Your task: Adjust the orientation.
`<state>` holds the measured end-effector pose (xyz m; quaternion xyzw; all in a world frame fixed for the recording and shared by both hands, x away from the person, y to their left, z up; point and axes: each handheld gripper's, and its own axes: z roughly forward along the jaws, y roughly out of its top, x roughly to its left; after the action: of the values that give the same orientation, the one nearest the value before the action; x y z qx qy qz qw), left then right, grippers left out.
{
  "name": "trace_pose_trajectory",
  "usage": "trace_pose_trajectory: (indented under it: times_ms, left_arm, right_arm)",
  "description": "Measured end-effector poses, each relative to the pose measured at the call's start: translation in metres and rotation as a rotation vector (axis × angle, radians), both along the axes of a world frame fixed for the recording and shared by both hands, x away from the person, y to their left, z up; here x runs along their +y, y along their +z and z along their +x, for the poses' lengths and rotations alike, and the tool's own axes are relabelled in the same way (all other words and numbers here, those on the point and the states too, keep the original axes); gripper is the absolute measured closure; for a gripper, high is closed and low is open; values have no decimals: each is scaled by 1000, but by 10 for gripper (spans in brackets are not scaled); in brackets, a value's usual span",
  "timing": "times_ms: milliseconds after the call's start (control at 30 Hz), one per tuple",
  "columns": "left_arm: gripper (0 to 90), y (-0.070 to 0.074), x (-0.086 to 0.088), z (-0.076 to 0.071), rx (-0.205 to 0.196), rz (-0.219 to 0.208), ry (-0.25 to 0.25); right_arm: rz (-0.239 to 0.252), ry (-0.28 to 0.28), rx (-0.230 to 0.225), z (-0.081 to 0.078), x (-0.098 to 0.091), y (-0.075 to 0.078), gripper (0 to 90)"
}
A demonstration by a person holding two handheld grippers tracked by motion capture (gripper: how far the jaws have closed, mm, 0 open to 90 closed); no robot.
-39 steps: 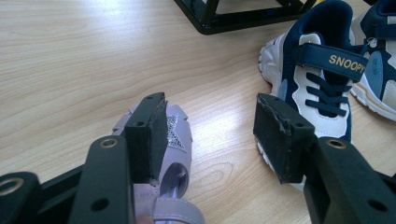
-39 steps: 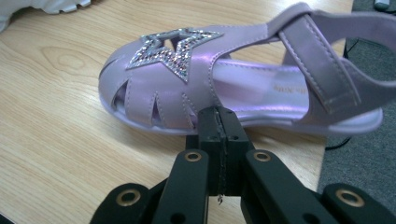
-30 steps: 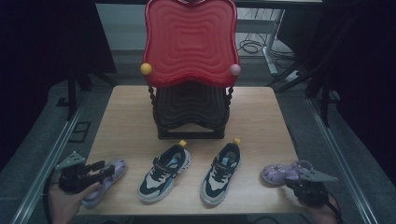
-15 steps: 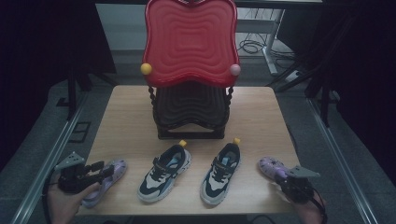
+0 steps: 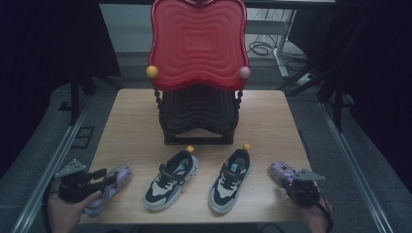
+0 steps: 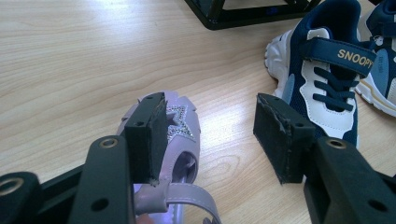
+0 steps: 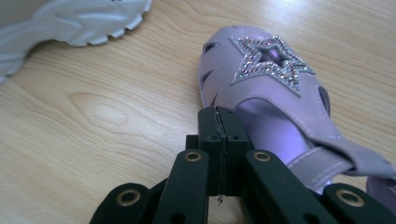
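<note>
Two purple sandals are being handled beside the pair of navy sneakers (image 5: 197, 180). Left of the sneakers, the left sandal (image 6: 175, 135) is straddled by the left gripper (image 6: 219, 135), jaws apart. Right of them, the right sandal (image 7: 275, 93) is touched by the right gripper (image 7: 219, 135), jaws together, nothing seen clamped. Closing on the left sandal is probably needed next. "SNOOPY" is read on a sneaker strap (image 6: 355, 55).

A light wooden table (image 5: 136, 126) carries a black ridged stand (image 5: 199, 119) at its middle, two navy-and-white sneakers (image 5: 171, 178) (image 5: 230, 179) side by side before it, and a lilac sandal near each front corner (image 5: 109, 187) (image 5: 282, 171).
</note>
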<state>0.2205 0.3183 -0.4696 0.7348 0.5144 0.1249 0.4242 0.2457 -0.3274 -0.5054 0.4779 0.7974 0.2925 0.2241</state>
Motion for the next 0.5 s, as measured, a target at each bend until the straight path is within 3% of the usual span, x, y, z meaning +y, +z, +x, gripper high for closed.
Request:
trace_pose_trajectory:
  times_ms: [267, 500]
  left_arm:
    - [442, 2, 0, 0, -6, 0, 1]
    - [443, 6, 2, -3, -13, 0, 8]
  right_arm:
    - [80, 27, -34, -7, -9, 18, 891]
    - [148, 44, -53, -11, -24, 25, 891]
